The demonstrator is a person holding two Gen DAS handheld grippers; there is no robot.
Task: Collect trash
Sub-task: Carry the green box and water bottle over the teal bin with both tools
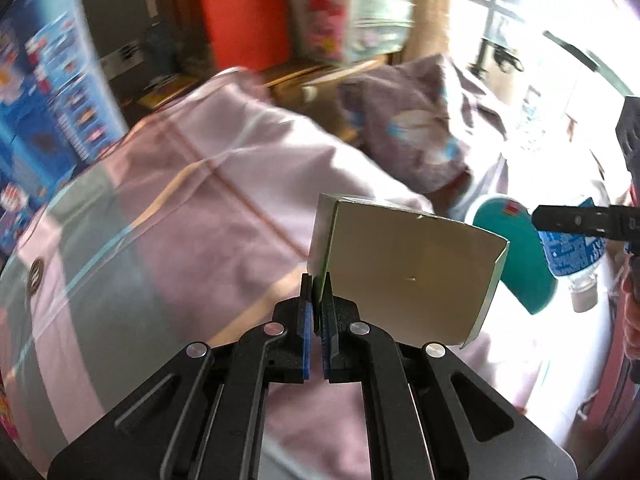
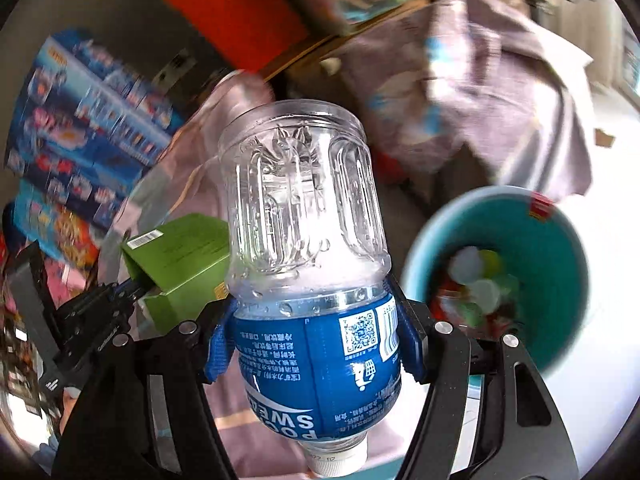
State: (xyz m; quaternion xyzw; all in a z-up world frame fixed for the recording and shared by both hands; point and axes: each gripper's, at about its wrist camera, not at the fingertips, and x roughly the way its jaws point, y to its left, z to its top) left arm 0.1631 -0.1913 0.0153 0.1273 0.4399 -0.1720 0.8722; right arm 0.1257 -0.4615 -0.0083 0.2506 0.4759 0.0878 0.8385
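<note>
Cardboard first — the left gripper (image 1: 318, 300) is pinching a flattened green carton (image 1: 404, 268), its blue pads pressed together on the carton's near edge, the plain inner face turning toward the lens. That carton is riding above a pink bedspread (image 1: 192, 184) crossed by pale stripes, and everything behind it is smearing with blur.

Over on the right side of that view, the right gripper's finger (image 1: 576, 220) is poking in, black and level, with the bottle's blue label just behind it and a teal bin (image 1: 524, 264) sitting beyond the carton's far edge.

Switching to the right wrist view: the right gripper (image 2: 316, 344) is clamping a clear plastic bottle (image 2: 304, 216) across its blue label, pads squeezing either side, white cap pointing back toward the camera and the ribbed base pointing away. To its right the teal bin (image 2: 560, 240) is standing open on a pale floor, a jumble of coloured scraps lying at the bottom. To the left the same green carton (image 2: 180, 256) is showing its barcode — held in the other gripper's tips.

Farther off, a mauve pillow (image 2: 492, 92) and blue printed boxes (image 2: 84, 128) are blurring past.
</note>
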